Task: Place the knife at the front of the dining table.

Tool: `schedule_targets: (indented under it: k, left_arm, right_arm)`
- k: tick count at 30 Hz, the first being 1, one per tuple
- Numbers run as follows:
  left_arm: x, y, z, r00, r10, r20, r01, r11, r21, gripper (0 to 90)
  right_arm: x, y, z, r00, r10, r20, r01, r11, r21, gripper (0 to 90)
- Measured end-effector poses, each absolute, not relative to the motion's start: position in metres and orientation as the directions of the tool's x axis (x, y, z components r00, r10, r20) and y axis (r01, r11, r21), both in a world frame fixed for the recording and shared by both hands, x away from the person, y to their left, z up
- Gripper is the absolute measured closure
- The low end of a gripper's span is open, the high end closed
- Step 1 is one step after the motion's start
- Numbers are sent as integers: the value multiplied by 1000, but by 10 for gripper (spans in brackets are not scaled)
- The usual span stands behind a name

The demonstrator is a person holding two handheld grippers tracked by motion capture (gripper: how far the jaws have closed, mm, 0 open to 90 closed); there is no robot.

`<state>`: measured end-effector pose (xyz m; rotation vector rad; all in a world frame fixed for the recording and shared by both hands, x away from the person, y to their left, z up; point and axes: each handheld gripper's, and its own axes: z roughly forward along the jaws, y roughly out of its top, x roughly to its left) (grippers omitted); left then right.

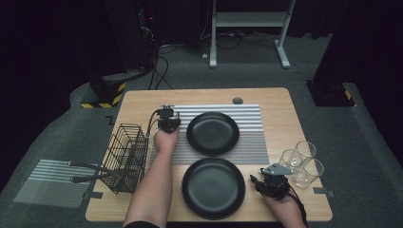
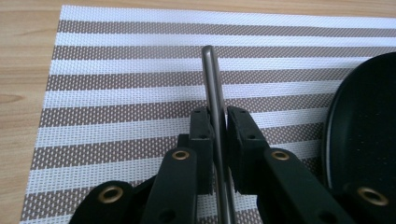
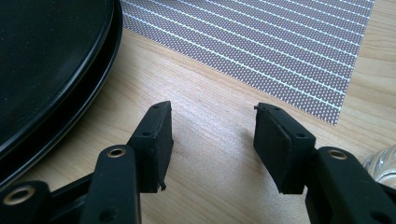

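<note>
Dark carpet surrounds the wooden tabletop point(image 1: 285, 114), where a striped mat point(image 1: 252, 137) covers the far middle. On the mat's left strip the left gripper point(image 1: 167, 124) is closed on a thin metal utensil handle point(image 2: 214, 93); in the left gripper view the handle runs between the pads and sticks out forward over the stripes, its tip free of any contact. Just to its right the rim of the far plate point(image 1: 212, 133) comes close to the gripper, leaving only a narrow lane of mat between them. A second plate point(image 1: 213, 188) sits nearer the front edge, off the mat. A wire basket point(image 1: 126, 156) stands at the tabletop's left edge, beside the left forearm. The right gripper point(image 1: 259, 183) rests low over bare wood with its jaws apart and nothing between them, the near plate's rim to its left. Three glasses point(image 1: 302, 164) cluster near the right edge, just beyond that gripper.
</note>
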<state>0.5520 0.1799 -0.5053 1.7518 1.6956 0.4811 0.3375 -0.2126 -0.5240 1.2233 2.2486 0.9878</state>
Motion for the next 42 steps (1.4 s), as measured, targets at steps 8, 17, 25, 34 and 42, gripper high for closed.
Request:
schedule_targets:
  k: [8, 17, 25, 34, 42]
  left_arm:
    - [556, 180, -509, 92, 978, -187, 761, 52, 646, 805]
    - [555, 184, -509, 132, 987, -90, 740, -37, 671, 770]
    - [535, 172, -491, 91, 990, -112, 693, 18, 721, 741]
    - [492, 168, -472, 175, 985, 1, 663, -118, 740, 776]
    - [456, 163, -479, 160, 987, -6, 613, -94, 785, 727]
  right_arm:
    - [338, -213, -524, -541, 841, -10, 562, 370, 740, 465]
    - [338, -213, -524, -539, 842, -9, 563, 368, 740, 462]
    - [338, -213, -524, -535, 845, -8, 566, 366, 739, 460]
    - [338, -213, -524, -537, 844, -7, 565, 366, 739, 462]
    - [338, -213, -524, -543, 840, -9, 560, 371, 741, 463]
